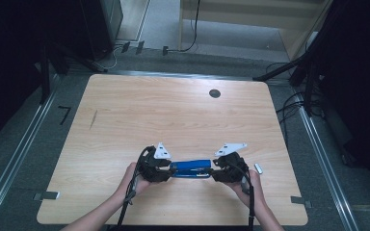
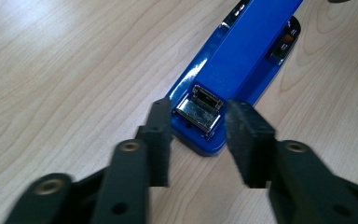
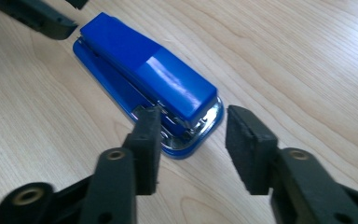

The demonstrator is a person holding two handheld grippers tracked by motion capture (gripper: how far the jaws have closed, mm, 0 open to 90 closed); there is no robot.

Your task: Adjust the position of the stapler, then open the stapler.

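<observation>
Blue stapler (image 1: 191,169) near table's (image 1: 173,110) front edge, both grippers (image 2: 198,140) (image 3: 193,144) spread apart at its ends; likely rigid, glossy-slippery, best gripped across its sides.

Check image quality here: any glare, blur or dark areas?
High view: table evenly lit, surroundings nearly black. Left gripper view: jaws motion-blurred, stapler fairly sharp. Right gripper view: bright glare patch on the stapler's top; near jaws soft.

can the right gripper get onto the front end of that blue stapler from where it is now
Probably yes. The right gripper is open, its jaws flanking the blue stapler at its front end, with only bare table around it.
</observation>
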